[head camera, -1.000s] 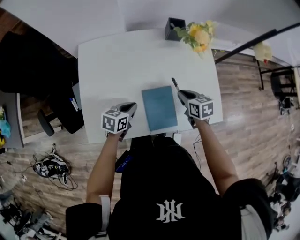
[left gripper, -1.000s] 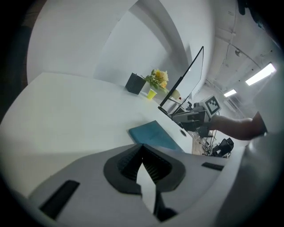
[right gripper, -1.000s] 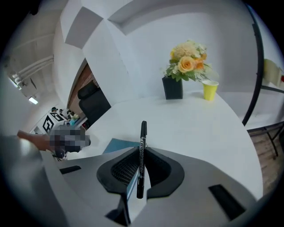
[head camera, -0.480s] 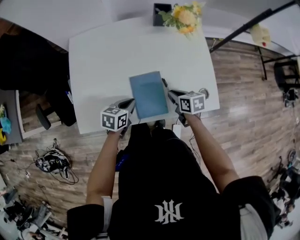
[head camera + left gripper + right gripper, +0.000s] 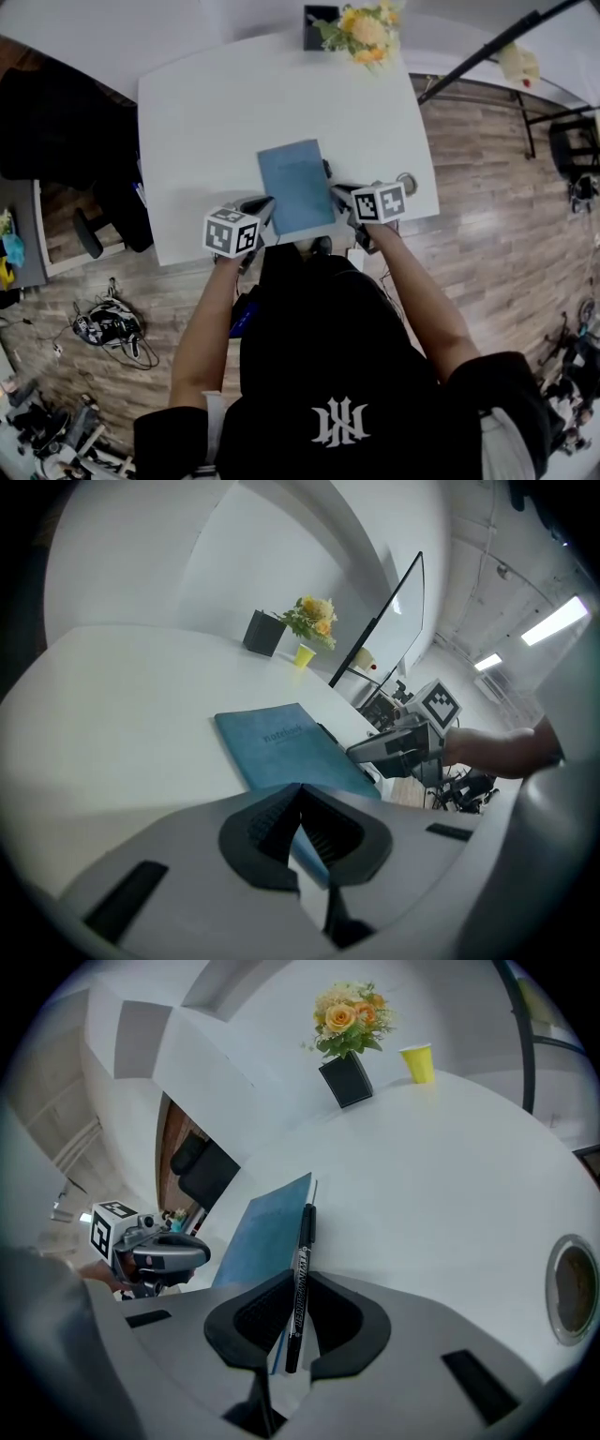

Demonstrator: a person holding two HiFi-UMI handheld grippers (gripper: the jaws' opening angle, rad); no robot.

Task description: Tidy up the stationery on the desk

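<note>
The right claw [image 5: 298, 1283] clamps the pen [image 5: 304, 1237]; the left claw [image 5: 300, 794] pinches the notebook [image 5: 286, 747] corner. Best lower both level (covers flex) onto the counter [image 5: 122, 696] ahead.

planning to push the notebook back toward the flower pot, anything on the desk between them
Nothing visible. Bare white desk lies between the blue rectangular notebook and the black square flower pot. The black marker pen in the right tongs runs along the notebook's right edge, not ahead of it.
</note>
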